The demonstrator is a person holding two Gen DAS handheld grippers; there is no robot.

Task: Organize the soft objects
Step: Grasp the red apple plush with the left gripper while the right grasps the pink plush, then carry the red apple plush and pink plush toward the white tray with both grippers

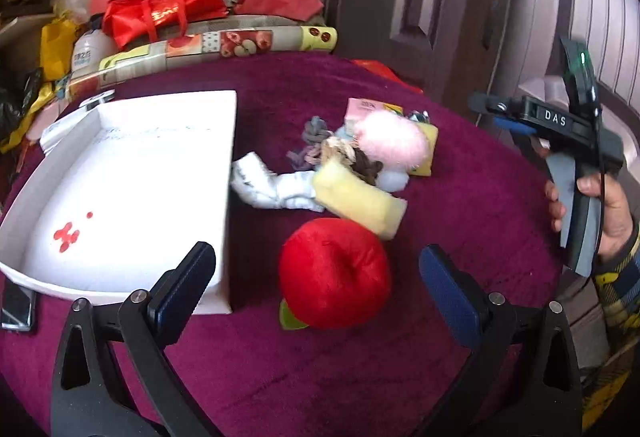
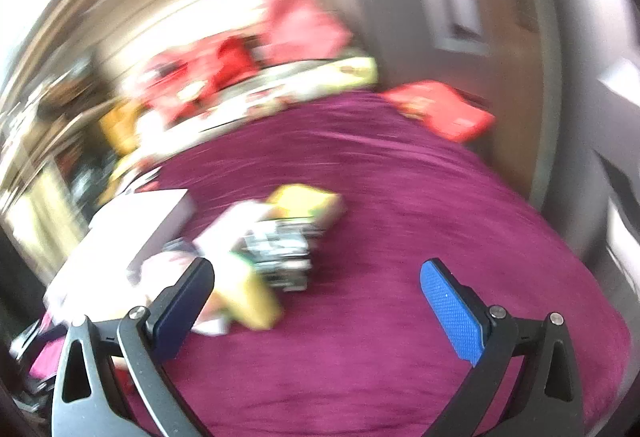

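Red plush apple lies on the maroon worktop, between the spread fingers of the left tool but not touched by them. Just left stands the white box, bare inside (save some red marks). Behind lie a yellow roll, white cloth and pink puff, heaped. Right tool hangs open over bare cloth, its view blurred. Sorting looks barely begun; next, I judge, the left closes gently on the apple and lifts it over the box wall.

The red apple toy looks soft and a bit shiny, the pink ball is fluffy, the purple blanket is fuzzy cloth, the white box is smooth card
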